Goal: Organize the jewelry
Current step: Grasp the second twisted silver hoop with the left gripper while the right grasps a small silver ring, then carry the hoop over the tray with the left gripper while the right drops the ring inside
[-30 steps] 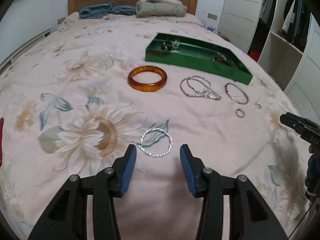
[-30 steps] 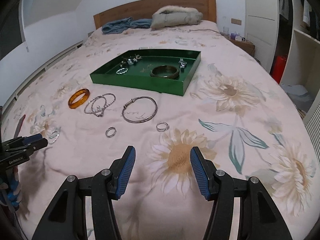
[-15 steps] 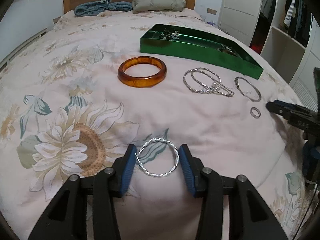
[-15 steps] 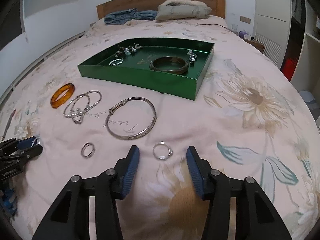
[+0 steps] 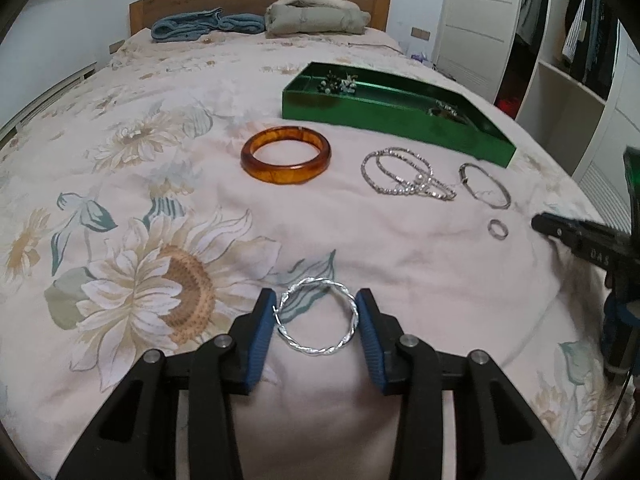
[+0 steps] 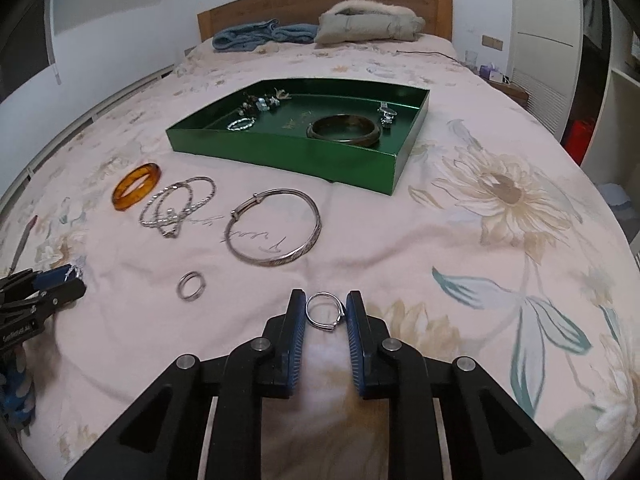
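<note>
Both claws straddle their targets on the bed. The left claw (image 5: 316,320) brackets the twisted silver bangle (image 5: 316,318), pads touching its rim; the right claw (image 6: 325,314) is closing around the small ring (image 6: 325,312). Squeeze squarely, lift straight, then carry toward the green tray (image 6: 280,152) at twelve o'clock.

You've got loads of bare bedspread (image 6: 500,280) off to the right, nothing in the way there. Straight ahead is cluttered: the big silver bangle (image 6: 274,232), then the green tray (image 6: 304,156) with its raised wall. Left side is crowded with the small ring (image 6: 191,285), tangled bracelets (image 6: 176,208) and amber bangle (image 6: 136,191).
</note>
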{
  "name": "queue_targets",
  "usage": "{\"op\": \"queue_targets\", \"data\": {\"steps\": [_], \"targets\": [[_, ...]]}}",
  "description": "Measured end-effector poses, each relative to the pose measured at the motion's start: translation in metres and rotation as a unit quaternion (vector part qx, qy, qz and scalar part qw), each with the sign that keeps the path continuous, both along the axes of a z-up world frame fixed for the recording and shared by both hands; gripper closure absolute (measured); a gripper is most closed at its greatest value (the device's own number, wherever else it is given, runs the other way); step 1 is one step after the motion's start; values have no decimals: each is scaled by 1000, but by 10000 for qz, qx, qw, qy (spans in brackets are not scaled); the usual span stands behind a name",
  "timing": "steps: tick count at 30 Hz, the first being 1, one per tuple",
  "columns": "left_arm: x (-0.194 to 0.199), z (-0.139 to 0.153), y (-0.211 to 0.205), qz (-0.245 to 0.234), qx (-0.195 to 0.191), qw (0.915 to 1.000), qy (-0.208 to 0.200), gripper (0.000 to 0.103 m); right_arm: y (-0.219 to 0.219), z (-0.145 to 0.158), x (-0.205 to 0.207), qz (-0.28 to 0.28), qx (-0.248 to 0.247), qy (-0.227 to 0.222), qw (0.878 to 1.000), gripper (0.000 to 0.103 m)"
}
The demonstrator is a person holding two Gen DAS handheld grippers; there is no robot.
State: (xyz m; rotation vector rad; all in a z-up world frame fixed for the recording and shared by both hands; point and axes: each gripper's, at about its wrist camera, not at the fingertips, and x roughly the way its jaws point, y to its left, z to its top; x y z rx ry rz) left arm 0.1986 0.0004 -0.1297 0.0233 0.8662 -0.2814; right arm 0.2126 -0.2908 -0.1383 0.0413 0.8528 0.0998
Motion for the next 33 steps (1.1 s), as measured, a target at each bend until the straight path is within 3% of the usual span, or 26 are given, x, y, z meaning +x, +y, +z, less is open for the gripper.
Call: {"op": "queue_targets", "data": {"steps": [10,15,18,21,25,33], "targets": [[10,50,4,1,-327,9986,-422,65,-9,54,-17,-110,-8,-519,9986,83],[62,91,-12,-29,-392,9964,-752,65,-18,96,16,-133,45,-918,9957,83],[106,105,-29,-30,-406,9964,-745,65,-25,112,53,-178,202,-1021,9944,83],[143,104,-49,-69,-396,9975,-577,64,-28,109,90,-203,332,-906,9951,83],[179,80,-84,-255,-351,9989,-196,64,-24,85,130,-152,308,-607,9976,83],[215,32,-131,-499,78,9986,176,64,-8,32,186,273,181,-25,9995,83]]}}
